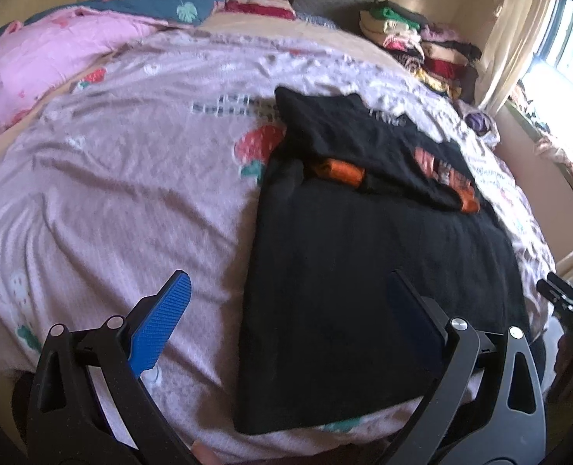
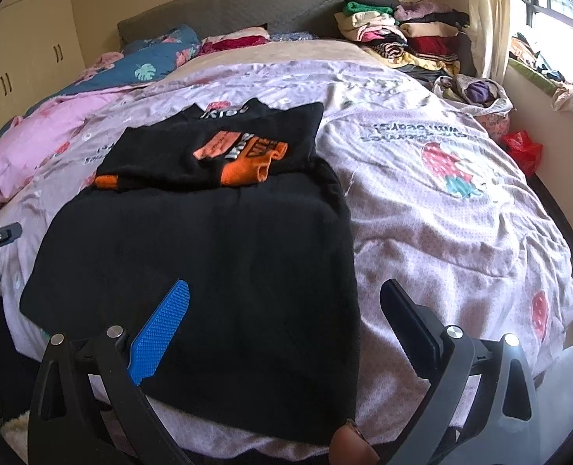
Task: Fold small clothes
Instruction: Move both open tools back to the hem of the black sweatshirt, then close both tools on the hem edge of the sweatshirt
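Note:
A black garment lies flat on the bed, its far part folded back toward me so that orange cuffs and an orange print show. It also shows in the right wrist view, with the orange cuff on top. My left gripper is open and empty above the garment's near left edge. My right gripper is open and empty above the garment's near right edge. The right gripper's tip shows at the left view's right edge.
The bed has a pale pink strawberry-print cover. A pink quilt and a blue quilt lie at the far left. Stacks of folded clothes stand at the far right by the headboard. A window and curtain are on the right.

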Demonstrator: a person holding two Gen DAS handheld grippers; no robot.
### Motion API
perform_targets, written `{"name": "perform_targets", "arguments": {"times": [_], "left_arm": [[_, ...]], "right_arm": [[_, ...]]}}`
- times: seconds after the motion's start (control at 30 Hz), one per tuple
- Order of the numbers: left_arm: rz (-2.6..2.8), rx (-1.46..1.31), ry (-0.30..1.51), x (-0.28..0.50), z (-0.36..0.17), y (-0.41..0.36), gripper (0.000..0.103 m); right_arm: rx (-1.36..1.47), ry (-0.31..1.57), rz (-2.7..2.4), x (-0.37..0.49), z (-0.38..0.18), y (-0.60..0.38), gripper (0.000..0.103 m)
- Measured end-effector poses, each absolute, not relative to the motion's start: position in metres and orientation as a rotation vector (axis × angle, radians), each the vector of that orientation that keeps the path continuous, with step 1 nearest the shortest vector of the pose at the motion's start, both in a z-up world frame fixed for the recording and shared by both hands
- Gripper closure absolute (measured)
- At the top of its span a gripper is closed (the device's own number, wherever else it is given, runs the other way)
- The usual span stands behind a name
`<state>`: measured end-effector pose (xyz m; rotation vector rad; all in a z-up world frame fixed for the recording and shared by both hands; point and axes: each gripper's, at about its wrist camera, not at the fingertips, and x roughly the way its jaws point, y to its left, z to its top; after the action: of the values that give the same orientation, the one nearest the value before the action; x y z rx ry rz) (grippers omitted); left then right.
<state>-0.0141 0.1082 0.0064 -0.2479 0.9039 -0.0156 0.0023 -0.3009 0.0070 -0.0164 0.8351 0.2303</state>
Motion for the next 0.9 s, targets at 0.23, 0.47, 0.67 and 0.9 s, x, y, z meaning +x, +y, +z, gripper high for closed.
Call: {"name": "perform_targets", "arguments": {"times": [0.23,0.47,0.67,0.9], "left_arm": [[-0.034,-0.278,0.977,-0.030,-0.021,0.113,0.034],[-0.067,-0.307,1.025,-0.041,-0.037,0.114,0.057],[-0.101,-0.301,1.063,-0.048,-0.049,0.107,0.057],[-0.103,-0.282,1.073,-0.051,-0.055,0.103,0.057]], "right_arm": [[-0.042,0.862,0.250,-0.005,-0.003,-0.301,0.005],[-0.045,0.888,0.261,-0.011,-0.010,-0.306,0.005],[-0.041,0.914,0.256,-0.019,-0.016,-0.318,0.005],[-0.021,0.967,0.267,-0.032,-0.029,-0.334,0.025]]}}
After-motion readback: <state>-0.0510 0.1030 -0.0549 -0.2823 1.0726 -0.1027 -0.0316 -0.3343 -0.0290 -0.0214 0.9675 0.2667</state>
